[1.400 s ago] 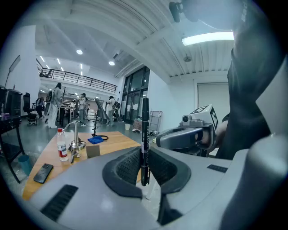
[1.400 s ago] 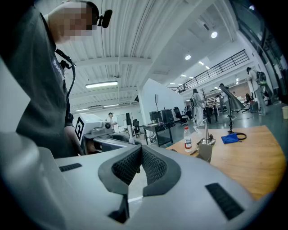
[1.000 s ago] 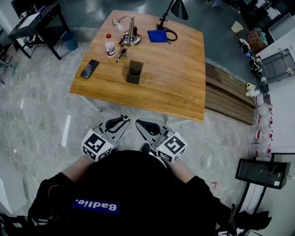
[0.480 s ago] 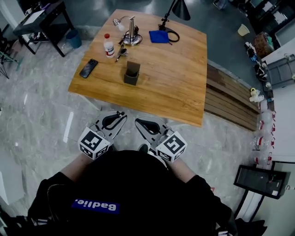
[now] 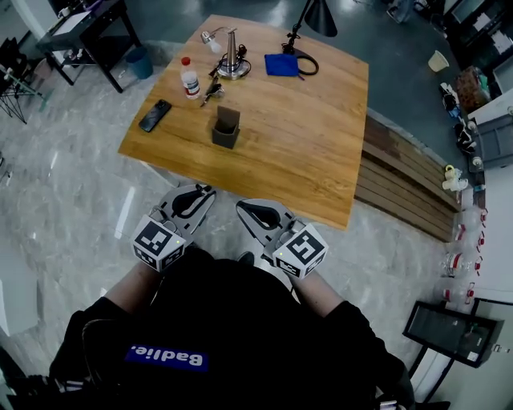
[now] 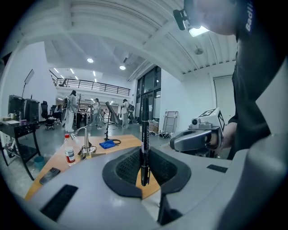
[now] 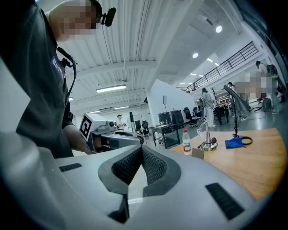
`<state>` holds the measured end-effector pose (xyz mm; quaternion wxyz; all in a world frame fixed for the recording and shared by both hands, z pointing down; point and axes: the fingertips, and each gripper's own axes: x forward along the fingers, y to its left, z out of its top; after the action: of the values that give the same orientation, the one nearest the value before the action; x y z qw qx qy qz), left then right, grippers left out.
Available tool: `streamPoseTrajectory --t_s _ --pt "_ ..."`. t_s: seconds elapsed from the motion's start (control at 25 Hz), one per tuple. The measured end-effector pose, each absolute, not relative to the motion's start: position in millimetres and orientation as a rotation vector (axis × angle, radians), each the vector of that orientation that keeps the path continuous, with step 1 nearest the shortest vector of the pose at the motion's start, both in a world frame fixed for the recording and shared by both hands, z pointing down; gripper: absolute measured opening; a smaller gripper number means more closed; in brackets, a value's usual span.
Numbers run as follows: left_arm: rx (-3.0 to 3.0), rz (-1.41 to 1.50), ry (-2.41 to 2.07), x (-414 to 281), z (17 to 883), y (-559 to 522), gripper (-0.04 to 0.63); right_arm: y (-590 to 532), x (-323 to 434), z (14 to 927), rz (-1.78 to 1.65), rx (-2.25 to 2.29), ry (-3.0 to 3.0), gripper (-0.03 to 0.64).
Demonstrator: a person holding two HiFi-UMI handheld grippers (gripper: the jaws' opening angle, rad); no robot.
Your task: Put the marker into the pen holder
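The black marker [image 6: 144, 139] stands upright between my left gripper's [image 6: 144, 150] pads, which are shut on it. In the head view the left gripper [image 5: 195, 194] and right gripper [image 5: 247, 210] hover side by side close to the person's body, short of the wooden table [image 5: 321, 160]. The dark square pen holder [image 5: 226, 127] stands on the table's left half, well ahead of both grippers. It also shows in the right gripper view as the pen holder [image 7: 197, 153]. My right gripper [image 7: 141, 150] is shut with nothing between its pads.
On the table lie a phone [image 5: 155, 115], a small bottle [image 5: 190, 78], a metal stand [image 5: 231, 60], a blue cloth [image 5: 281, 64] and a black lamp [image 5: 313, 14]. A wooden bench [image 5: 401, 184] runs along the table's right side. Marble floor lies around.
The head view has shifted a little, so the table sits slightly further right. Both grippers stay close to the body, the left still shut on the marker.
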<state>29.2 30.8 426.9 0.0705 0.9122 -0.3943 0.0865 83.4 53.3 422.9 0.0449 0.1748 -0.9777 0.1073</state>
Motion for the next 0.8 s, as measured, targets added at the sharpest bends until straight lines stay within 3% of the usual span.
streamPoseTrajectory --t_s 0.8 --pt "2.836 0.181 -1.081 -28 424 -112 0.054 -51 44 429 0.377 0.788 -2.895 0.006"
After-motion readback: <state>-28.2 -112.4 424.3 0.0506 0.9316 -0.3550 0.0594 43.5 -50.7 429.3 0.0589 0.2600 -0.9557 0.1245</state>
